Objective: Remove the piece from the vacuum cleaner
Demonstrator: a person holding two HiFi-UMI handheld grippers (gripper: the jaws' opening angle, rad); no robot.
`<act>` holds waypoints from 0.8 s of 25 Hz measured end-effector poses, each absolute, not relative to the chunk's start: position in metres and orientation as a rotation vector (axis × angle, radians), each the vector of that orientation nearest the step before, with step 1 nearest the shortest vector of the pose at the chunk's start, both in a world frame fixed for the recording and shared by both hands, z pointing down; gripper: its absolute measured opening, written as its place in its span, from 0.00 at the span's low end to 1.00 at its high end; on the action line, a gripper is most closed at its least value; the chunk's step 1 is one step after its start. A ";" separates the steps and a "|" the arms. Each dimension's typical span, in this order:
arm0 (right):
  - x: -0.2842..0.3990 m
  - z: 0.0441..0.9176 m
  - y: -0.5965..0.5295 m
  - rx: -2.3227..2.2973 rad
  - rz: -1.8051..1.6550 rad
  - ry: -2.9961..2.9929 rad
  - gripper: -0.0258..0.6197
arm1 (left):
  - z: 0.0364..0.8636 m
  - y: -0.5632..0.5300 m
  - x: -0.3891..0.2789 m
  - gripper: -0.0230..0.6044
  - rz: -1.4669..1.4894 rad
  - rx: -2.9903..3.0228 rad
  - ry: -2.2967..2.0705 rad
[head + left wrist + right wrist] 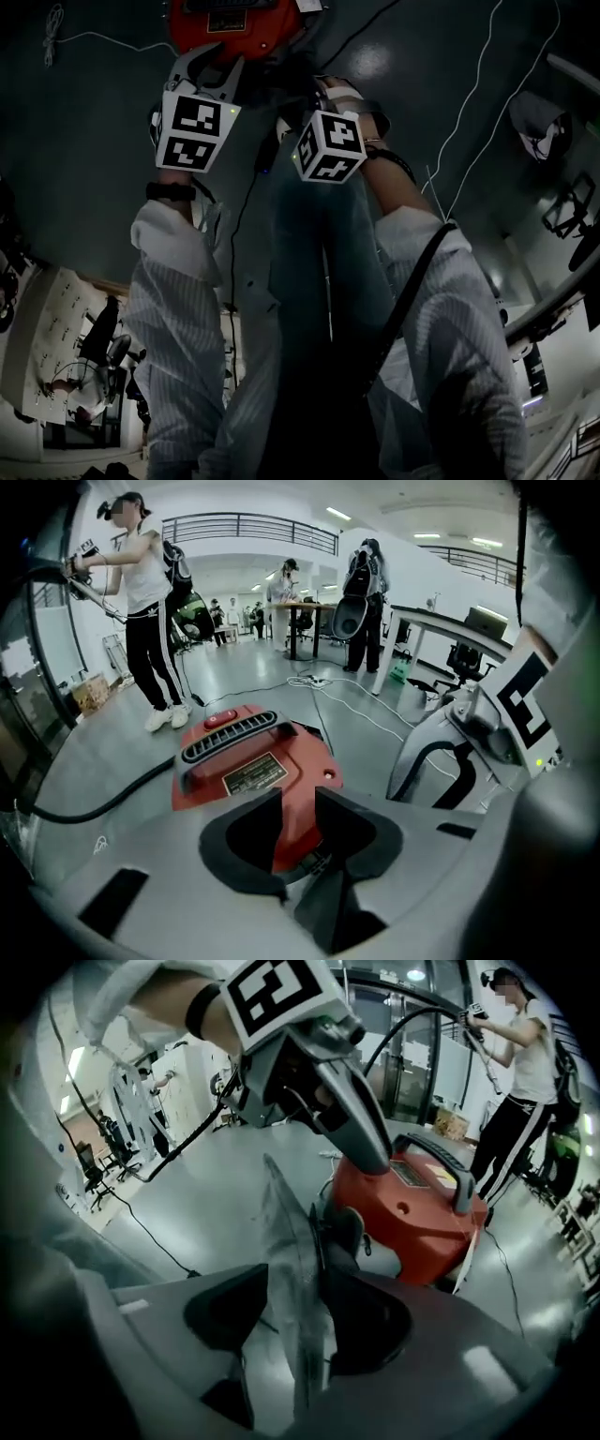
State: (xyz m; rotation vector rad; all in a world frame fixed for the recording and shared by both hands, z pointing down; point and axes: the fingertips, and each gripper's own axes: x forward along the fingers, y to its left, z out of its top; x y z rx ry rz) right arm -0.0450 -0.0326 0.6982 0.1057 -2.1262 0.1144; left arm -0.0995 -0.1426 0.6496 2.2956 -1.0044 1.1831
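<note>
The red vacuum cleaner [253, 766] sits on the grey floor with a black handle [230, 735] and a red switch on top. In the left gripper view my left gripper [298, 832] is open just in front of its body, with nothing between the pads. My right gripper [286, 1312] is open around a thin, grey, see-through sheet-like piece [291, 1260] that stands edge-on. The piece is close to the right pad, with a gap at the left pad. In the right gripper view the left gripper [370, 1152] reaches down onto the vacuum cleaner [412, 1213]. The head view is dark.
A black hose [94, 803] runs left from the vacuum. Thin cables [356, 705] lie on the floor. A person in a white top [150, 602] stands behind the vacuum, and others stand at desks [441, 630] further back. A white cable [478, 103] crosses the floor.
</note>
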 end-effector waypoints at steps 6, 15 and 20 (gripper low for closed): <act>-0.056 0.717 -0.034 0.114 0.121 -2.076 0.30 | 0.659 -0.140 -0.098 0.19 1.123 2.283 -0.974; -0.059 0.719 -0.021 0.003 0.100 -2.026 0.12 | 0.661 -0.141 -0.098 0.19 1.116 2.258 -0.991; -0.055 0.718 -0.006 -0.099 0.080 -2.018 0.11 | 0.661 -0.141 -0.096 0.19 1.136 2.242 -0.980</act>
